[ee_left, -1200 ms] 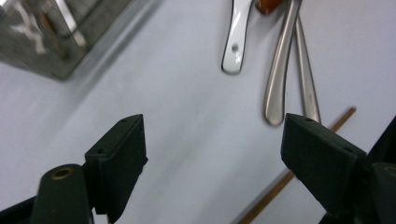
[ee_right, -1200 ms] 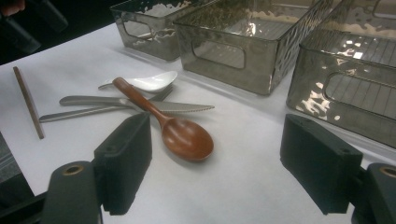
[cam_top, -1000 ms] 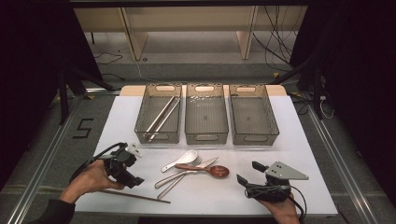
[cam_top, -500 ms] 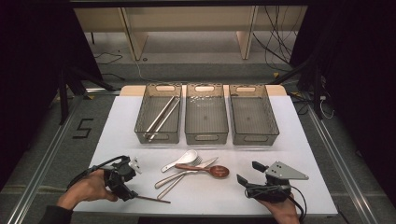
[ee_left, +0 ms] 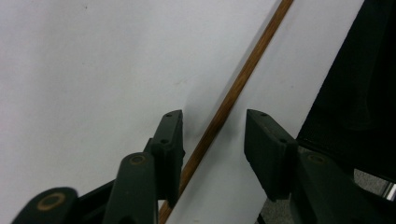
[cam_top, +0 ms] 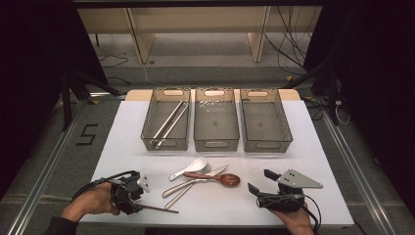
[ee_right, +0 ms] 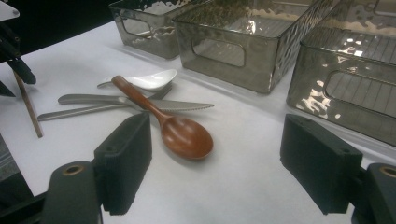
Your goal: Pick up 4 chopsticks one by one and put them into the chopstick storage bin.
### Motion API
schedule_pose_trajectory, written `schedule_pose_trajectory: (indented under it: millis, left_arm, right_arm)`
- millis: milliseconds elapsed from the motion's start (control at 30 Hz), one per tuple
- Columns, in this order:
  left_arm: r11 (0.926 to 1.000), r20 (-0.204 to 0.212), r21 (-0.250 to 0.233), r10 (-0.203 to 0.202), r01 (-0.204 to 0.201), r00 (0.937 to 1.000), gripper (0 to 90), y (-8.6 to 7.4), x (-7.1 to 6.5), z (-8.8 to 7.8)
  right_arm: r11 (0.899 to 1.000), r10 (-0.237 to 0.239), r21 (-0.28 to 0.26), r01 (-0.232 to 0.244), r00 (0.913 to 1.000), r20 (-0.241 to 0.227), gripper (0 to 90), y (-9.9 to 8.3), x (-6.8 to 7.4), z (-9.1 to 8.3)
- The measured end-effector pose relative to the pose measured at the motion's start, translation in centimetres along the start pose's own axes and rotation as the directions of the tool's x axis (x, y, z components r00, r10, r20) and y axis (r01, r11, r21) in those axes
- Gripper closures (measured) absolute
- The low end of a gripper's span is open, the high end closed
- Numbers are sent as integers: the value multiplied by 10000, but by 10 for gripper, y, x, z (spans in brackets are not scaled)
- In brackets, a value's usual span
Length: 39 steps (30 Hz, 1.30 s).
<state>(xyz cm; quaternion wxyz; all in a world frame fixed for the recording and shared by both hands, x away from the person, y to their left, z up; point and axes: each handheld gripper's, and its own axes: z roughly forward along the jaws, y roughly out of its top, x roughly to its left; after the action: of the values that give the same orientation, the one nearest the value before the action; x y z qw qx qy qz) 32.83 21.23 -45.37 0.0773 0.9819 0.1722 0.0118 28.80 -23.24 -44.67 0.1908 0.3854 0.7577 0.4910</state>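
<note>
Chopstick point(ee_left: 229, 105) — single, brown wood, lying flat on the white table point(cam_top: 303, 147) at the lower left of the high view, near the front edge. Its long axis runs, in the left gripper view, from bottom centre up to the top right of the frame; in the high view it pokes out rightward from under the gripper point(cam_top: 159, 209).

Three clear bins — a row across the upper middle of the high view; the left bin point(cam_top: 166, 125) holds two long metal sticks, probably the chopstick's destination.

Left gripper point(ee_left: 212, 140) — standing over the chopstick, jaws straddling it, one on each side. They have just been closing and are part-way in; a gap shows on both sides, so the pads do not yet press the wood. The coming pinch is across the axis, which suits it.

Right gripper point(ee_right: 215, 161) — lower right of the high view, jaws wide apart, holding nothing, pointed at a brown spoon point(ee_right: 180, 133) — well apart from the chopstick.
</note>
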Motion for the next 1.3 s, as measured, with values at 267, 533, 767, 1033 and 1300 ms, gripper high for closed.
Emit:
schedule_pose_trajectory:
  millis: [267, 533, 767, 1033, 1300]
  left_arm:
    - [9980, 104, 474, 415, -419, 9991, 690, 1, 0, 4]
    - [9914, 141, 885, 957, -966, 9953, 746, 0, -2, 8]
    - [9826, 170, 1074, 1508, -1518, 9884, 789, 0, -6, 8]
    - [9708, 225, 1151, 2093, -2105, 9776, 815, -1, -10, 7]
    - [9670, 499, 1073, 2268, -2310, 9727, 836, -3, -13, 8]
  right_arm:
    - [10000, 18, -7, -18, 10000, -4, 259, 0, 0, 0]
    - [10000, -20, 15, 20, 10000, -17, 259, 0, 0, 0]
    - [10000, -23, 26, 23, 10000, -42, 259, 0, 0, 0]
    - [10000, -41, 70, 41, 10000, -55, 259, 0, 0, 1]
    - [10000, -36, 81, 36, 10000, -53, 259, 0, 0, 1]
